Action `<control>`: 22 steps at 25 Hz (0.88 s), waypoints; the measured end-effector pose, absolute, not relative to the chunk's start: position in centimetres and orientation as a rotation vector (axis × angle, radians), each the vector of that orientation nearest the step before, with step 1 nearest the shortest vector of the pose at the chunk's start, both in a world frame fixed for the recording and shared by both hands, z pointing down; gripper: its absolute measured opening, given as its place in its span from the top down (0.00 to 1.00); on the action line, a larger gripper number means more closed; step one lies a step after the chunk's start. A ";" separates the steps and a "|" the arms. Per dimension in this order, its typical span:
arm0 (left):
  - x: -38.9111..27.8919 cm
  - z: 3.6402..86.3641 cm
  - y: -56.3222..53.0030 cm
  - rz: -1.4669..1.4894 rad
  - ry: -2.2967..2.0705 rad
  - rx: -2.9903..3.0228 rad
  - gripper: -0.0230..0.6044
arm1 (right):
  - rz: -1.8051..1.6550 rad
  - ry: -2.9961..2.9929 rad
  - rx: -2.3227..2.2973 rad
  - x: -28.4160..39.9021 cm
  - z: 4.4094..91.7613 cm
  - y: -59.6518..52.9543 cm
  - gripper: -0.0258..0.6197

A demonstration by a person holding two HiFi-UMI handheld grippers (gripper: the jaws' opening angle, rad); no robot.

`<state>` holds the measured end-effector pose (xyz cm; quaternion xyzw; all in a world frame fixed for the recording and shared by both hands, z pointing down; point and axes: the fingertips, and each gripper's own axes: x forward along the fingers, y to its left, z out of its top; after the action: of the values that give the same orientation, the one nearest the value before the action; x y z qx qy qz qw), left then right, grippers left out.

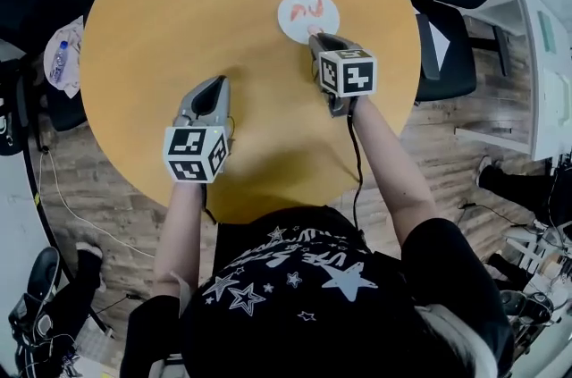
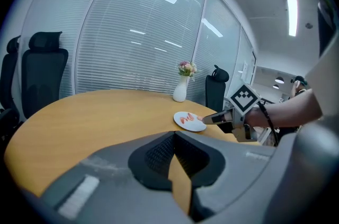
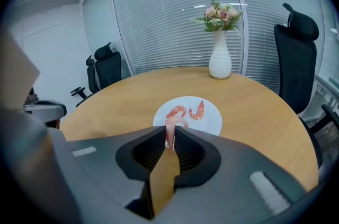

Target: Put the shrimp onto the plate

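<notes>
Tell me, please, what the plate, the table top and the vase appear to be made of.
The plate looks like glazed ceramic or melamine: plain white, smooth, thin rim. The table top is probably wood-look laminate or veneer: even tan, satin sheen. The vase seems ceramic: opaque white, soft highlights.

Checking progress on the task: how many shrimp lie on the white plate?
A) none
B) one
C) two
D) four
C: two shrimp lie on the plate, while a third shrimp is pinched in the right claw at the plate's near edge.
</notes>
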<state>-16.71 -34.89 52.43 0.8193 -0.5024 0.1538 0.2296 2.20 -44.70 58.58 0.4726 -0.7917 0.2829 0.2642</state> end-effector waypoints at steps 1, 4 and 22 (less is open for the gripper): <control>-16.6 52.7 -35.0 0.424 -1.378 2.254 0.96 | 0.762 -2.135 1.278 2.1 58.9 -45.0 0.87; -16.2 53.4 -35.2 0.422 -1.362 2.244 0.96 | 0.763 -2.113 1.276 2.0 59.8 -45.8 0.87; -16.9 55.7 -34.1 0.415 -1.350 2.170 0.96 | 0.759 -2.003 1.277 1.8 62.4 -47.9 0.87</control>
<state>-16.89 -34.14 55.72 0.8064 -0.5016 0.1541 0.2728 1.82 -47.86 62.42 0.4854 -0.7614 0.2884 0.3185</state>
